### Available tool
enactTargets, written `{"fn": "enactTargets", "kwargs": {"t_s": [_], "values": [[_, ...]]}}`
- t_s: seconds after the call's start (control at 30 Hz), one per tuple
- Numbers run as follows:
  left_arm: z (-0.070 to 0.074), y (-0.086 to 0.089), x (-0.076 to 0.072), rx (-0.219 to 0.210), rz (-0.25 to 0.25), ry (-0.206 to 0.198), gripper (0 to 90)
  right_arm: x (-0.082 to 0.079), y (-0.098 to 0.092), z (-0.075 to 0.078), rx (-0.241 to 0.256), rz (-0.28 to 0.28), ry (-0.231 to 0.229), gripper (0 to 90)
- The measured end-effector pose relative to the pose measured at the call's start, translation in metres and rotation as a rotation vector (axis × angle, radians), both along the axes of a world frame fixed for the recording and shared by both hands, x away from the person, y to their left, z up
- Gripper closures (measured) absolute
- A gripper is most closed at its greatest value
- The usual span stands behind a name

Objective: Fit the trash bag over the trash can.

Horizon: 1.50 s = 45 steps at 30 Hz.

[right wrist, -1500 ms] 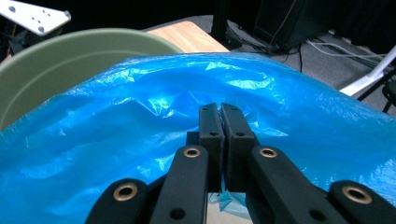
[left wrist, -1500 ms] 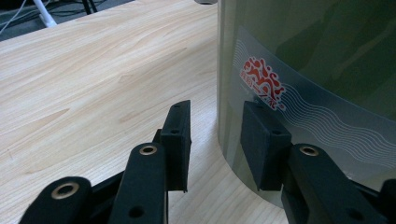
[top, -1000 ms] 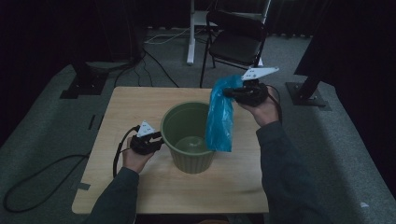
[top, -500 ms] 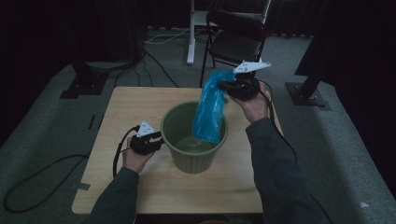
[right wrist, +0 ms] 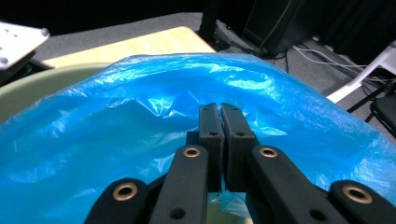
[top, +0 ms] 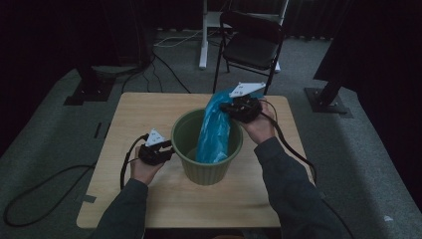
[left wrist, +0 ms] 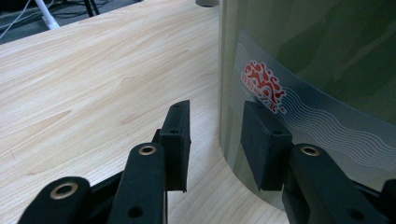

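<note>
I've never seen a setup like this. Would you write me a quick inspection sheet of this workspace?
Surface: light wooden table, square with rounded corners.
Job's things: round green plastic bin standing upright; blue plastic bag hanging into it.
Clutter: nothing seen.
Grippers: left hand-held gripper open, its jaws either side of the bin's wall; right hand-held gripper shut on the bag's top edge, above the bin's far rim.
Cables: a black cable trails from the left one, another from the right; more lie on the floor.
Surroundings: grey carpet, black folding chair behind the table, dark stands.
</note>
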<state>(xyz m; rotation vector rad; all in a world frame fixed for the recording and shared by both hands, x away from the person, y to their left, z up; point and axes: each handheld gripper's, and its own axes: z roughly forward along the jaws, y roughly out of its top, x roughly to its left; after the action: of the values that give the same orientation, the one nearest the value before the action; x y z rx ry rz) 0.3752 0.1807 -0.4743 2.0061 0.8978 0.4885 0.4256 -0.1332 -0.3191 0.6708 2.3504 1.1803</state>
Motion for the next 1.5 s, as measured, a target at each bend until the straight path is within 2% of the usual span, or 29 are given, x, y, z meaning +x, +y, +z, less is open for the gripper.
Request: {"fn": "enactTargets", "kwargs": {"t_s": [0.1,0.13,0.37,0.4,0.43,0.47,0.5,0.53,0.63,0.67,0.77,0.8,0.83,0.87,0.9,0.93,1.03,1.07,1.17,1.2,1.23,1.27,1.3,1.4,1.5], "values": [[0.000,0.000,0.000,-0.001,0.000,0.000,62.4,-0.003,0.005,-0.004,-0.013,0.012,0.008,88.1],[0.000,0.000,0.000,-0.001,0.000,0.000,62.3,-0.004,0.010,-0.009,-0.032,0.008,0.016,88.0],[0.000,0.000,0.000,0.000,-0.001,-0.001,62.1,-0.007,0.019,-0.020,-0.058,0.042,0.052,87.7],[0.000,0.000,0.000,0.001,-0.001,-0.001,62.1,-0.008,0.023,-0.023,-0.062,0.071,0.076,87.8],[0.000,0.000,0.000,0.001,-0.001,-0.001,62.1,-0.008,0.023,-0.023,-0.062,0.071,0.076,87.8],[0.000,0.000,0.000,0.000,0.000,-0.001,62.1,-0.010,0.027,-0.026,-0.079,0.105,0.096,87.9],[0.000,0.000,0.000,0.000,0.000,-0.001,62.1,-0.010,0.027,-0.026,-0.079,0.105,0.096,87.9],[-0.001,0.000,0.000,0.001,-0.001,0.001,62.0,-0.012,0.028,-0.029,-0.072,0.137,0.114,87.8],[-0.001,0.000,0.000,0.001,-0.001,0.001,62.0,-0.013,0.029,-0.029,-0.073,0.169,0.120,87.2],[-0.001,0.000,0.000,0.001,0.000,0.001,61.9,-0.014,0.029,-0.029,-0.070,0.191,0.127,84.2],[-0.001,0.000,0.000,-0.001,0.000,0.002,61.8,-0.015,0.029,-0.029,-0.068,0.197,0.123,80.2],[-0.001,0.000,0.000,0.000,0.000,0.002,61.8,-0.015,0.029,-0.028,-0.069,0.210,0.129,75.9],[-0.001,0.000,0.000,0.000,0.000,0.002,61.8,-0.015,0.029,-0.028,-0.069,0.210,0.129,75.9],[-0.001,0.000,0.000,-0.001,0.000,0.002,61.8,-0.016,0.028,-0.027,-0.066,0.219,0.131,70.0],[-0.001,0.000,0.000,-0.001,0.000,0.002,61.8,-0.016,0.028,-0.027,-0.066,0.219,0.131,70.0],[-0.001,0.000,0.000,-0.001,0.001,0.002,61.8,-0.017,0.026,-0.025,-0.050,0.231,0.125,65.6],[-0.001,0.000,0.000,-0.001,0.000,0.003,61.7,-0.018,0.023,-0.020,-0.034,0.240,0.109,61.7],[-0.001,0.000,0.000,-0.001,0.001,0.003,61.6,-0.018,0.018,-0.015,-0.010,0.228,0.090,60.2],[-0.001,0.000,0.000,-0.002,0.001,0.002,61.5,-0.016,0.012,-0.008,0.011,0.206,0.074,60.2],[-0.001,0.000,0.000,-0.001,0.001,0.003,61.5,-0.014,0.005,-0.002,0.023,0.176,0.060,60.2],[-0.001,0.000,0.000,-0.001,0.001,0.003,61.5,-0.014,0.005,-0.002,0.023,0.176,0.060,60.2],[-0.001,0.000,0.000,-0.001,0.001,0.003,61.5,-0.011,-0.001,0.002,0.016,0.145,0.050,60.4],[-0.001,0.000,0.000,-0.001,0.001,0.003,61.5,-0.011,-0.001,0.002,0.016,0.145,0.050,60.4],[-0.002,0.000,0.001,0.000,0.001,0.004,61.5,-0.005,-0.014,0.010,0.007,0.087,0.031,61.0],[-0.002,0.000,0.000,0.000,0.002,0.003,61.3,-0.002,-0.022,0.010,0.016,0.065,0.033,61.1]]}}
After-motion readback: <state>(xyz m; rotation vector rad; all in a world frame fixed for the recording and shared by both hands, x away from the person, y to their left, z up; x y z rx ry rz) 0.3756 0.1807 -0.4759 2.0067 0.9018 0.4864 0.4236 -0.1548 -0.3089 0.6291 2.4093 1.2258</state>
